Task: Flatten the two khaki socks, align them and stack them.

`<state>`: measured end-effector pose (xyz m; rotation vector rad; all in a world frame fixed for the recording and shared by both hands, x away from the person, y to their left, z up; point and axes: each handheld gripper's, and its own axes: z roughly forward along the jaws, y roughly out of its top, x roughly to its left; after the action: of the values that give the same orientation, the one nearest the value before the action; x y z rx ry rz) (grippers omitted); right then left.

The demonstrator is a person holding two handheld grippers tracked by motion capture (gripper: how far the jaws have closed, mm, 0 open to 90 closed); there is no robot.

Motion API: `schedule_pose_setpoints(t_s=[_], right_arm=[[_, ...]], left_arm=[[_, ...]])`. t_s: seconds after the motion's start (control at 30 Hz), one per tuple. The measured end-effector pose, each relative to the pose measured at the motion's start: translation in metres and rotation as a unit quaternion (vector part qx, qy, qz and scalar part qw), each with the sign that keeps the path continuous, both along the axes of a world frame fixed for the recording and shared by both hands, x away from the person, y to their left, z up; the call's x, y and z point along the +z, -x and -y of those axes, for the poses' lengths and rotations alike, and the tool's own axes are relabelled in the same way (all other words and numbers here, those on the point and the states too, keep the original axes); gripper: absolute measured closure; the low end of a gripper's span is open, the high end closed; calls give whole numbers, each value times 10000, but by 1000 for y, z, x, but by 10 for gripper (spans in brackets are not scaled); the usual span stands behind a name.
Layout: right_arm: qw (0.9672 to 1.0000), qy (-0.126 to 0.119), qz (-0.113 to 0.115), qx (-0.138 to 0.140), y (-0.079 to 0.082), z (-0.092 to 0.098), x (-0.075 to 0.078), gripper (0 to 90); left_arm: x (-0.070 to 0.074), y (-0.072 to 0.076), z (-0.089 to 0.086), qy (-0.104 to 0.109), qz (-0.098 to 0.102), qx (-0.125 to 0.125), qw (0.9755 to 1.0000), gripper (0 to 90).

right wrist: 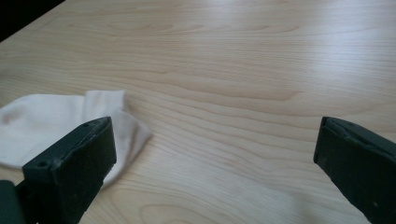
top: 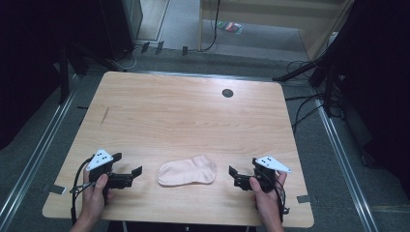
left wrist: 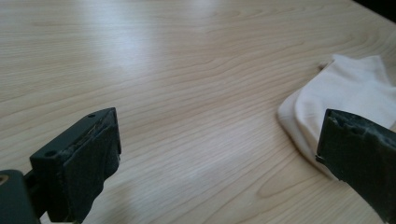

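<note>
Left gripper [top: 137, 172]: a hand is holding it low over the near left part of the table [top: 193, 111]; its jaws are standing wide apart with nothing between them, pointing toward the sock.
Sock [top: 187, 171]: it is lying flat on the near middle of the table, between the two grippers and touching neither; it looks folded double, pale pink, toe to the left and cuff to the right.
How it is likely handling: light, soft and limp, I judge; it is going to sag and unfold if lifted from one point, and the cloth is thin enough to slip out of a shallow pinch.
Where to take hold: probably at the two ends, pinching through both layers at the rounded toe edge [left wrist: 299, 116] and at the cuff corner [right wrist: 135, 130].
Right gripper [top: 233, 175]: the other hand is holding it just off the cuff end, jaws spread wide and empty, aiming back at the sock.
</note>
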<state>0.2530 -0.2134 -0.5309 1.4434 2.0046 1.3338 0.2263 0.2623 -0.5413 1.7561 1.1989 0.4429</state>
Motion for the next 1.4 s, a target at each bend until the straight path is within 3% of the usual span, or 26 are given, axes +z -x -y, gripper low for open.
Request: schedule_pose_setpoints(t_s=[0.3,0.63,0.83,0.87,0.9,1.0,1.07,1.17,1.3,1.4], right_arm=[[9991,57,-30,-424,4,42,-8,0],[9974,115,-104,-699,18,75,-12,0],[9957,272,-74,-884,30,99,-14,0],[9956,276,-70,-897,32,102,-14,0],[9949,309,-77,-953,34,107,-15,0],[9937,368,-85,-1053,39,116,-16,0],[9932,380,-76,-1095,43,125,-17,0],[9925,446,-60,-1134,46,128,-17,0],[9921,369,-71,-1200,48,134,-17,0],[9920,301,-98,-1226,49,137,-17,0]], left_arm=[[-3,3,-30,-80,9,324,9994,0],[-4,8,-57,-107,3,622,9980,0],[-5,13,-77,-430,52,900,9950,0],[-5,14,-81,-703,83,1016,9923,0],[-5,14,-84,-789,91,1083,9909,0],[-9,17,-100,-714,-19,1291,9891,0],[-7,20,-108,-530,22,1383,9890,0],[-7,23,-109,-690,72,1403,9877,0],[-11,25,-113,-553,14,1403,9886,0],[-11,24,-110,-611,43,1334,9892,0]])
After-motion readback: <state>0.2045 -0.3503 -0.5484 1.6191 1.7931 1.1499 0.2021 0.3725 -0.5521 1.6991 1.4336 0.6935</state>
